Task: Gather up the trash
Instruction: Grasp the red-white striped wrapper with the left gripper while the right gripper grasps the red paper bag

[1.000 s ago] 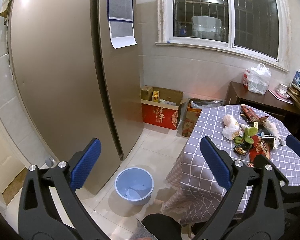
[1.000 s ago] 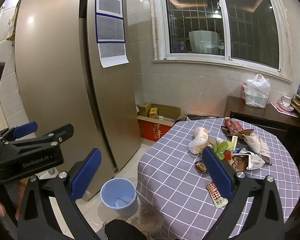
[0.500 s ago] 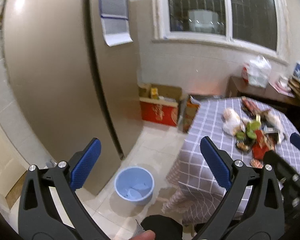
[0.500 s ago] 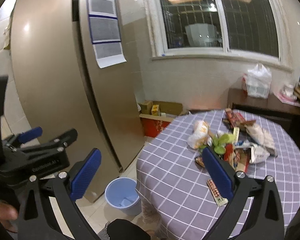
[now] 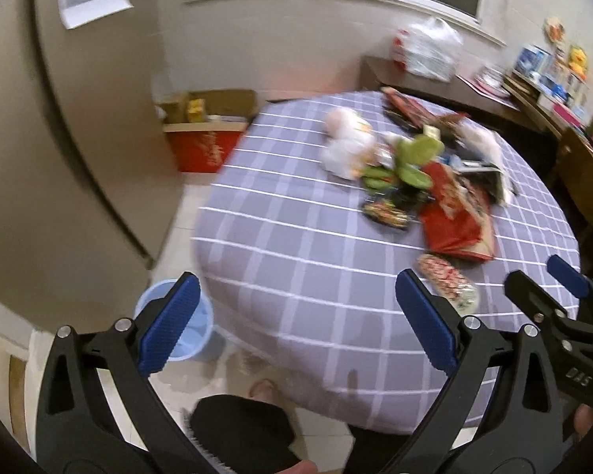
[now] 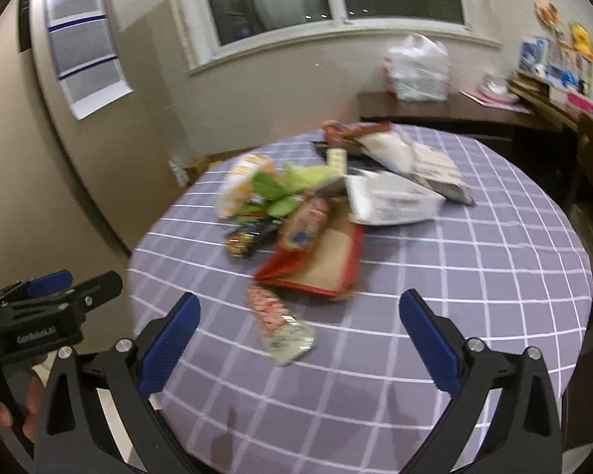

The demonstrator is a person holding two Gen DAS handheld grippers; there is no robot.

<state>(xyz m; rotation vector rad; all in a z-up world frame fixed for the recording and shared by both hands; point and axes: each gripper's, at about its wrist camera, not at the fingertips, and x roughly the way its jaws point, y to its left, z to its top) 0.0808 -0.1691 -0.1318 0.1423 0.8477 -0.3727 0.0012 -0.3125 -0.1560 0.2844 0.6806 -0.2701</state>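
Item: round table under a grey-lilac cloth with white checks [image 6: 474,276]. On it, a loose heap of trash near the centre and far side:
- crumpled white-and-orange plastic bag [image 6: 237,185], left edge of the heap;
- green leafy scraps [image 6: 284,189], just beside the bag;
- dark snack wrapper with coloured print [image 6: 249,239], touching the scraps;
- flat red-and-brown paper packet [image 6: 320,264], on the near side of the heap;
- white printed paper bag [image 6: 391,197], behind the packet;
- small red-and-white clear-ended wrapper [image 6: 278,324], lying apart from the heap, nearest the grippers (blurred; print unreadable).

Item: pale blue round plastic bin [image 5: 186,326], on the tiled floor by the table's left edge, partly behind a blue pad.

Item: left gripper [image 5: 296,320], black frame, blue pads spread wide, nothing between them; over the table's near-left edge.

Item: right gripper [image 6: 300,343], fingers likewise wide apart and empty, the small wrapper framed between them.

Item: beige refrigerator [image 5: 39,138], left of the table.
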